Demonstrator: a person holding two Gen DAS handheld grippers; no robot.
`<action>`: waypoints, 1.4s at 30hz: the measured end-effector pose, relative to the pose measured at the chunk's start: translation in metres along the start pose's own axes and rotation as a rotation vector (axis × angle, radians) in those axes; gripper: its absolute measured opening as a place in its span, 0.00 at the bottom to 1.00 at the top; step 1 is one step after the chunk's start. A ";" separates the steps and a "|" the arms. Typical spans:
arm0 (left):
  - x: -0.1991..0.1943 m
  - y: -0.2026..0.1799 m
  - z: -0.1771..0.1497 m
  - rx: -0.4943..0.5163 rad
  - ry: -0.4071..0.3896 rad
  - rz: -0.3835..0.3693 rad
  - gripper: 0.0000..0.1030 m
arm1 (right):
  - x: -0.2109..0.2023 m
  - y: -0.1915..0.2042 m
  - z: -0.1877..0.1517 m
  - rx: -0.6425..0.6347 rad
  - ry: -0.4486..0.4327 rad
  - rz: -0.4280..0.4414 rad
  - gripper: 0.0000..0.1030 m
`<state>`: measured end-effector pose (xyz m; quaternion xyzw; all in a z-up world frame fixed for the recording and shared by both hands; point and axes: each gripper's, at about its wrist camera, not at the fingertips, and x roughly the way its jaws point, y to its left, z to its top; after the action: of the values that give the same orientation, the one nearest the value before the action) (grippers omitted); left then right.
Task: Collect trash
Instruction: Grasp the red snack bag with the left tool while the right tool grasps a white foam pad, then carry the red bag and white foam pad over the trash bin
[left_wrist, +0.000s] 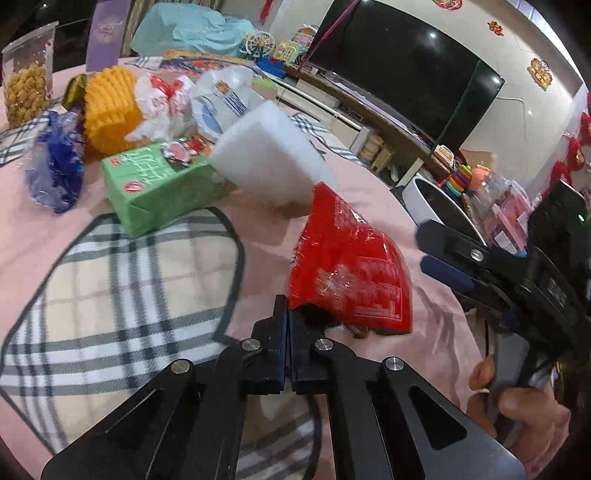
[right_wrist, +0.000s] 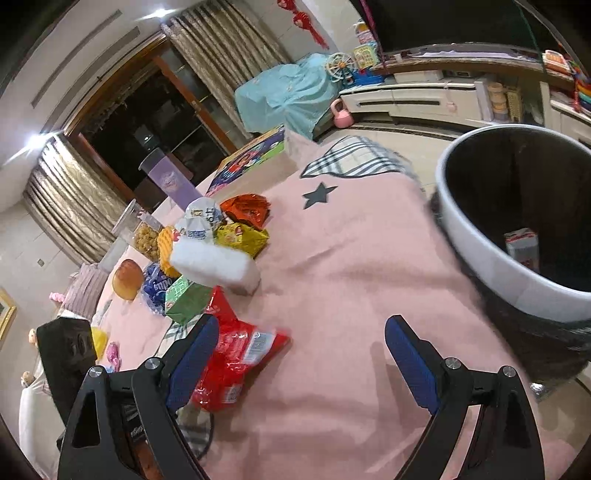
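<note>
My left gripper (left_wrist: 290, 314) is shut, pinching the near corner of a crinkled red plastic wrapper (left_wrist: 351, 269) that lies on the pink tablecloth (left_wrist: 258, 229). In the right wrist view the same red wrapper (right_wrist: 236, 354) lies just beside the left finger of my right gripper (right_wrist: 301, 325), which stands open over bare cloth and holds nothing. The right gripper (left_wrist: 443, 254) also shows at the right of the left wrist view, held by a hand. A white-rimmed bin (right_wrist: 480, 254) with a black liner stands at the table's right edge, a small box (right_wrist: 521, 243) inside it.
Further back lie a white foam block (left_wrist: 266, 158), a green carton (left_wrist: 155, 181), a blue bag (left_wrist: 59, 166), an orange foam net (left_wrist: 110, 107), a yellow packet (right_wrist: 242, 236) and a snack jar (left_wrist: 26, 88). A plaid patch (left_wrist: 122, 295) lies under my left gripper.
</note>
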<state>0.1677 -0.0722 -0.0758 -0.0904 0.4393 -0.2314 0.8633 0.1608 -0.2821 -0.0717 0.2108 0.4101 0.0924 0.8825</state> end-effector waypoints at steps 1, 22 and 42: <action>-0.004 0.004 -0.001 -0.002 -0.004 0.006 0.00 | 0.004 0.002 0.001 -0.006 0.004 0.005 0.90; -0.048 0.065 -0.021 -0.115 -0.061 0.102 0.00 | 0.083 0.068 0.003 -0.192 0.187 0.144 0.56; -0.037 0.013 -0.010 -0.031 -0.060 0.031 0.00 | -0.007 0.012 -0.003 -0.056 0.012 0.084 0.30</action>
<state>0.1452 -0.0421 -0.0595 -0.1036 0.4181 -0.2083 0.8781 0.1539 -0.2725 -0.0632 0.2024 0.4034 0.1420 0.8810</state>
